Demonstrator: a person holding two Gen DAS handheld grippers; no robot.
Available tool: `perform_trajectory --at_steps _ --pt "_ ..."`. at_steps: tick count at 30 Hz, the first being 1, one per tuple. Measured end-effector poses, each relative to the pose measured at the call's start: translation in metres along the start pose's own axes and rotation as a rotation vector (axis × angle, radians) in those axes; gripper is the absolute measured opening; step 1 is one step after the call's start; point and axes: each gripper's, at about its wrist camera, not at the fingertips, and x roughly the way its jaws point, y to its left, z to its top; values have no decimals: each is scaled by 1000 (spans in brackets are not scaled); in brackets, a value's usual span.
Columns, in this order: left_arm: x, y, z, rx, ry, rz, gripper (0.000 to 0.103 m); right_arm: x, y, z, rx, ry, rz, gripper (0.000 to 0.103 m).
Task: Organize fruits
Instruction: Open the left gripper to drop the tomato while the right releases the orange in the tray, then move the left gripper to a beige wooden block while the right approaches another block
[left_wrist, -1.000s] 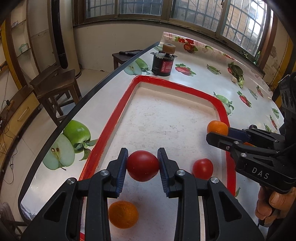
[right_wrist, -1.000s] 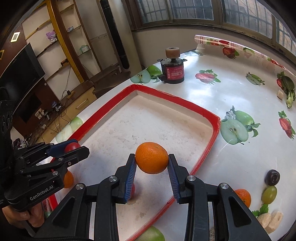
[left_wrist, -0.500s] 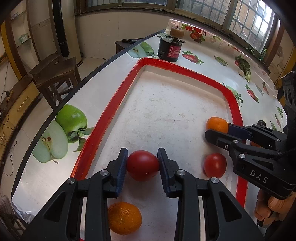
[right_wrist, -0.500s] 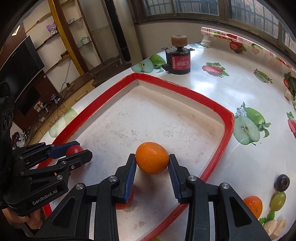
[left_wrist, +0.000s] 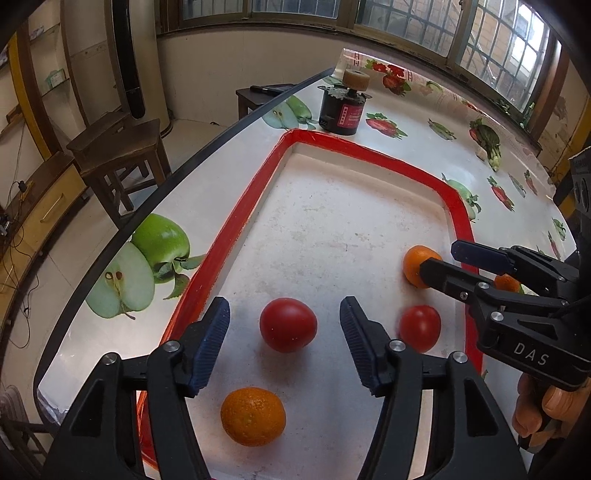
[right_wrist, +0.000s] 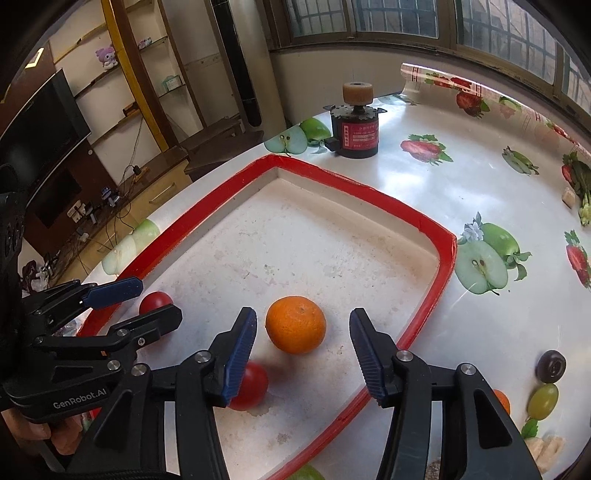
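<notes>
A red-rimmed white tray (left_wrist: 236, 229) (right_wrist: 417, 221) lies on the fruit-print table. My left gripper (left_wrist: 284, 339) is open, its jaws either side of a red tomato (left_wrist: 288, 324) that rests on the tray floor. A second tomato (left_wrist: 420, 328) and an orange (left_wrist: 253, 415) lie close by. My right gripper (right_wrist: 303, 350) is open around another orange (right_wrist: 295, 324) resting in the tray near its right rim; that orange also shows in the left wrist view (left_wrist: 415, 266). In the right wrist view a tomato (right_wrist: 251, 386) lies partly behind my left finger.
A black and red motor with a cork wheel (left_wrist: 345, 105) (right_wrist: 356, 125) stands beyond the tray's far rim. Outside the tray at the right lie a dark grape (right_wrist: 551, 365), a green grape (right_wrist: 542, 401) and an orange (right_wrist: 501, 400). A wooden stool (left_wrist: 118, 147) stands off the table's left edge.
Both grippers have opened. The tomato has left the left jaws and the orange has left the right jaws; both now rest on the tray floor.
</notes>
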Motion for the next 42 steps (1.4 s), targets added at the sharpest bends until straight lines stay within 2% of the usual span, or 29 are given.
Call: perform_trajectory --at_steps 14,23,30,42 --pt "-29 -35 -9 41 -42 -51 61 -72 -25 -28 55 -89 -28 55" --pt "-42 -83 -15 103 -61 -104 62 -106 -63 -57 113 -105 -90 56" --pt "-49 -126 -24 188 -59 -148 64 -132 -93 -84 170 -122 -137 56" --pt "-46 -170 -33 259 -37 -193 64 -162 -146 -130 281 -123 -207 57"
